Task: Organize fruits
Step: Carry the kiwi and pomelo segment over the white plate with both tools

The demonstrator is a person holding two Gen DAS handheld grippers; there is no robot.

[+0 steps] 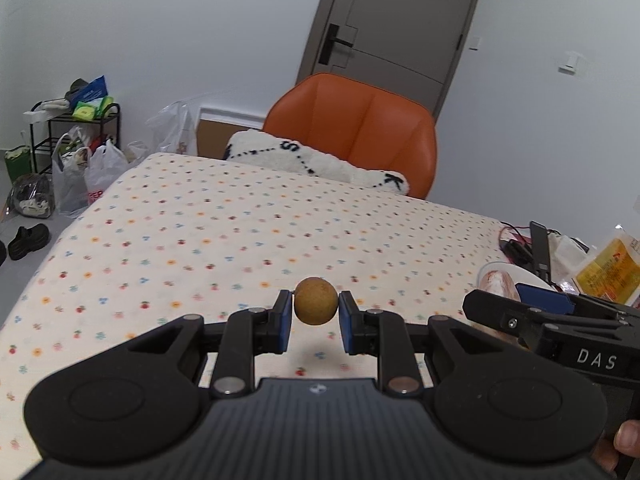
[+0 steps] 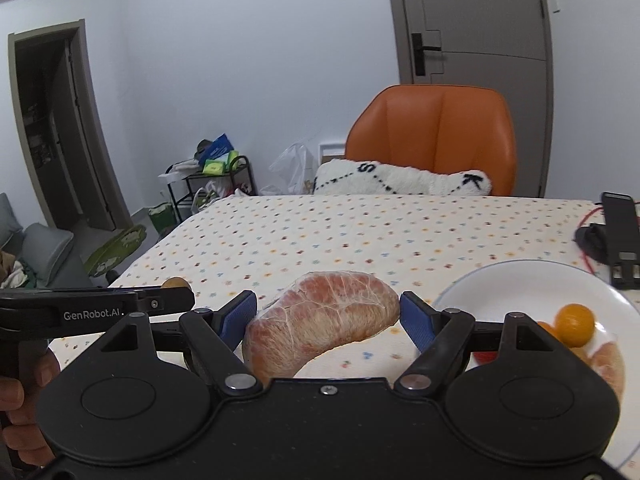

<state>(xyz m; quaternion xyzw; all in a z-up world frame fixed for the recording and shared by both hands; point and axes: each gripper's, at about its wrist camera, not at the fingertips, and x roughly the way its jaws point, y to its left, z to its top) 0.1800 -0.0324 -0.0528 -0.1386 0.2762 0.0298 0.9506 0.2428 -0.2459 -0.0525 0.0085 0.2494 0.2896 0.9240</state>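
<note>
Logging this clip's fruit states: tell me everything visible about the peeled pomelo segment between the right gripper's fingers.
The pomelo segment is a curved, crescent-like wedge of pinkish-orange flesh under a thin white, veined membrane, peeled and intact as far as can be seen. It sits between the spread blue pads of the right gripper, with gaps showing on both sides. Whether it rests on the dotted tablecloth cannot be told. The white plate lies to its right, apart from it.
</note>
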